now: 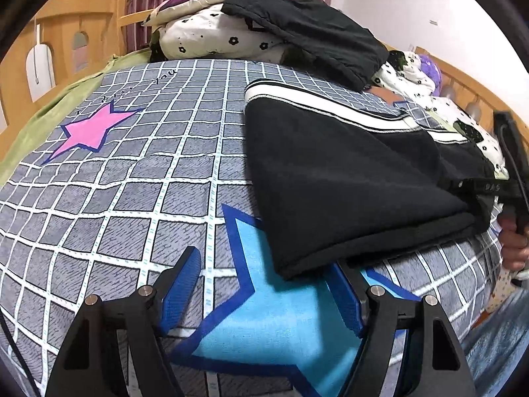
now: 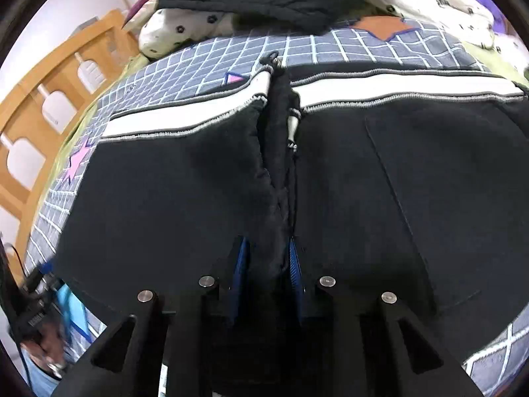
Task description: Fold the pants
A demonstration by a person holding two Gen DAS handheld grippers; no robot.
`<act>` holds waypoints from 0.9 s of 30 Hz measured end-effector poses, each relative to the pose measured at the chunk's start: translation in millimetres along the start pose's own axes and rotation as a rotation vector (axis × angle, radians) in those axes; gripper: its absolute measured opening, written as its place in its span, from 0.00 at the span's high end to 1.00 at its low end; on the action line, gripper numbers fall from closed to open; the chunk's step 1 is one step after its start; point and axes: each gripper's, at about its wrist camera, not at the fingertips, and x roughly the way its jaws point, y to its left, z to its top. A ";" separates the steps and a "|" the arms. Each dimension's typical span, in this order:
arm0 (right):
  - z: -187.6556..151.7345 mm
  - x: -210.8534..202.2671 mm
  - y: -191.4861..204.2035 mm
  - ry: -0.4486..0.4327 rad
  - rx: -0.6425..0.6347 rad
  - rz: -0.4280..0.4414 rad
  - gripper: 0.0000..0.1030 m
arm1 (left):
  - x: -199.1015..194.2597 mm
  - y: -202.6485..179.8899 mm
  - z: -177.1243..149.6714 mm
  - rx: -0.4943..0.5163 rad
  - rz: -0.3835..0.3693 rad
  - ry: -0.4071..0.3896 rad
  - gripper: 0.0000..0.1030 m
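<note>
One pair of black pants lay folded on the checked bedsheet, its single white-striped waistband at the far side from both tongs. The left gripper hovered low over the sheet with its two blue pads standing well apart and nothing between them; the near corner of the pants lay just ahead of its right-hand pad, and one light-blue star printed on the sheet showed between the fingers. One pink star lay farther ahead to its left.

The right gripper pressed down into the middle of the pants, its two pads drawn close and pinching a raised ridge of black cloth that ran forward from the fingertips toward the waistband. One drawstring lay along that ridge.

Beyond both grippers, past the waistband, one black jacket rested on floral bedding. A hand held the right tool's handle.
</note>
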 end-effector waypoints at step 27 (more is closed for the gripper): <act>-13.8 -34.3 11.7 0.005 -0.078 0.027 0.84 | 22.9 -7.4 28.5 -0.005 0.021 0.073 0.28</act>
